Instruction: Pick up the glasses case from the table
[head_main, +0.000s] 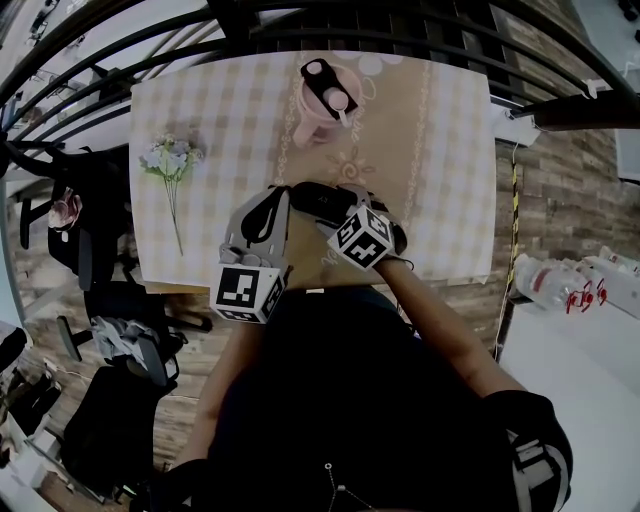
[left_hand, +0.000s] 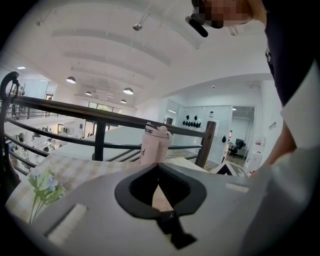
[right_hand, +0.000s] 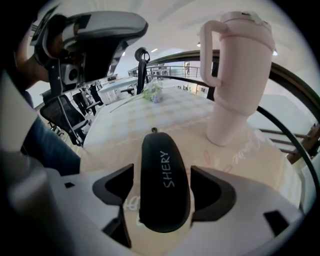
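Note:
The black glasses case (right_hand: 165, 185), with white lettering on its lid, lies on the checked tablecloth (head_main: 440, 150) near the table's front edge. My right gripper (right_hand: 162, 170) points down over it with a jaw on each side. It is open, and a gap shows between each pad and the case. In the head view the case (head_main: 318, 197) shows just beyond the right gripper (head_main: 335, 205). My left gripper (head_main: 278, 195) hovers to the left of the case. In its own view the left gripper (left_hand: 158, 164) is shut, tips together on nothing.
A pink lidded tumbler (head_main: 325, 100) with a handle stands at the back middle of the table, behind the case. A small bunch of flowers (head_main: 170, 160) lies at the left. A dark railing (head_main: 400, 30) runs behind the table; office chairs (head_main: 110, 340) stand at the left.

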